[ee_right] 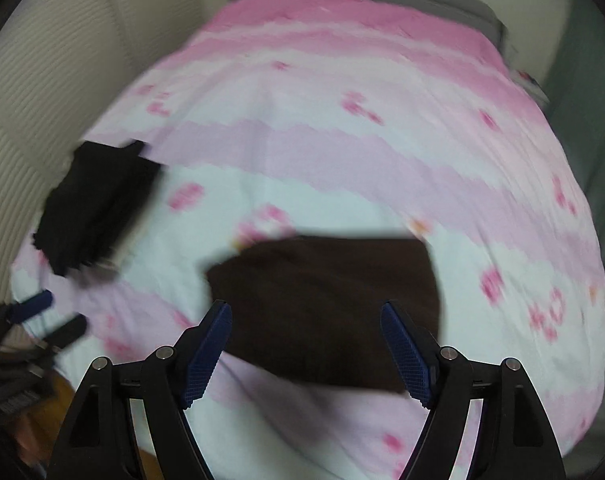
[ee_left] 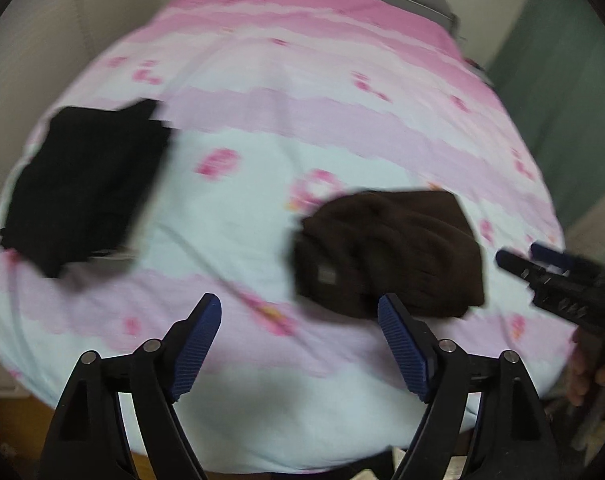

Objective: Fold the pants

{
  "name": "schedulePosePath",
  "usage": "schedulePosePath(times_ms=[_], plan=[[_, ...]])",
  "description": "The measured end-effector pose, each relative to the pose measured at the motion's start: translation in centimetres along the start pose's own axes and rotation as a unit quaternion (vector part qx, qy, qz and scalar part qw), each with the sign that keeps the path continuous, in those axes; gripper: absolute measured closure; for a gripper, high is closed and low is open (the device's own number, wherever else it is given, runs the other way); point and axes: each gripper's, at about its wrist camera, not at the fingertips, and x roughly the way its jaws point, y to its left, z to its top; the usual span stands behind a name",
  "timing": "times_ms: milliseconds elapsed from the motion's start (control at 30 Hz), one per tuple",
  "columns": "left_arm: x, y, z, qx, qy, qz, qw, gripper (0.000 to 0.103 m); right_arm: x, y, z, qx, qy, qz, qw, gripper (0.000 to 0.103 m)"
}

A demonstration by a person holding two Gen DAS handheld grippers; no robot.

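Brown pants (ee_right: pixel 326 308) folded into a compact block on the bed (ee_left: pixel 302 100), near its front edge; black garment (ee_left: pixel 82 184) folded well apart, toward the wall side. Judged a release and pull-back after the last fold. Best done by lifting clear without snagging a fold; a loose edge would want pressing flat. Left gripper (ee_left: pixel 298 344) tilted steeply down above bare sheet just beside the pants, fingers apart, empty. Right gripper (ee_right: pixel 306 348) likewise pitched down over the pants' near edge, fingers apart, nothing pinched.

Two folded garments (ee_left: pixel 386 252) (ee_left: pixel 86 184) (one brown, one black)
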Motion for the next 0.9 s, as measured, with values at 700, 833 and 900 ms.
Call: schedulePosePath(times_ms=[700,833,900], plan=[[13.5,-6.6,0.8,-0.141,0.085,-0.061,0.9845,0.064,5.2,-16.9,-13.9,0.11,0.136,0.036,0.984,0.025],[9.1,-5.6,1.6,-0.13,0.013,-0.052,0.9901,0.067,6.5,-15.9,-12.9,0.086,0.133,0.061,0.985,0.025],[8.6,-4.1,2.0,-0.142,0.006,-0.058,0.9882,0.066,7.0,-15.1,-12.1,0.073,0.126,0.072,0.987,0.026]])
